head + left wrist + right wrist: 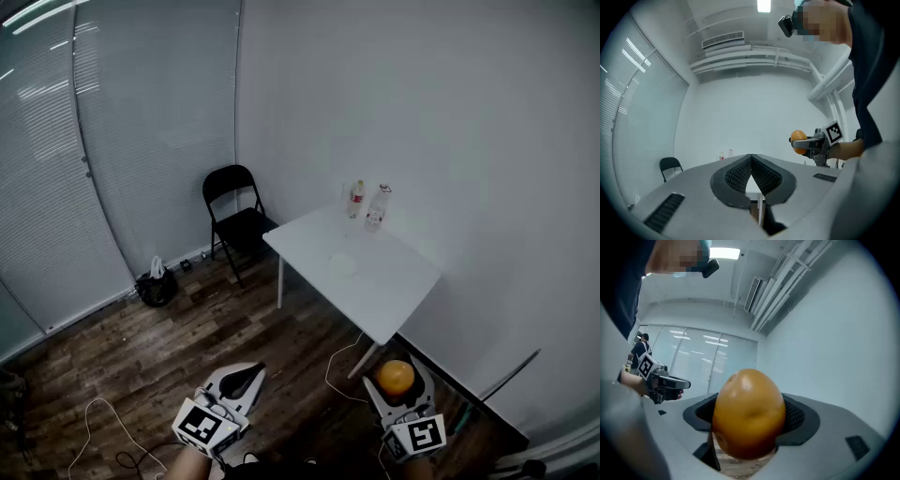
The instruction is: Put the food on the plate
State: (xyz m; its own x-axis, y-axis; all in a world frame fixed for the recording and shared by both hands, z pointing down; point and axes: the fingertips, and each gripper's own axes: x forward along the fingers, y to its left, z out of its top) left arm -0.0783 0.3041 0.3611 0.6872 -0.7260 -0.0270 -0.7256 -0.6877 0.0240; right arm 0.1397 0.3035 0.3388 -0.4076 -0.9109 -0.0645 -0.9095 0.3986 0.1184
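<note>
Head view: a white table (375, 272) stands in the room's corner. A pale plate (343, 266), faint against the top, lies near the table's middle, and 2 bottles (367, 203) stand at its far edge. A black folding chair (236, 217) stands left of the table. The left gripper (246, 378) hangs well short of the table. The right gripper (397, 370) sits just short of the table's near corner, carrying an orange (396, 379) well apart from the plate.

Left gripper view: the jaws are clenched, ribbed pads (736, 174) meeting at the tips with nothing between them. The table shows beyond them.

Right gripper view: the jaws stand wide, grasping the orange, with a pad pressing on each side.
</note>
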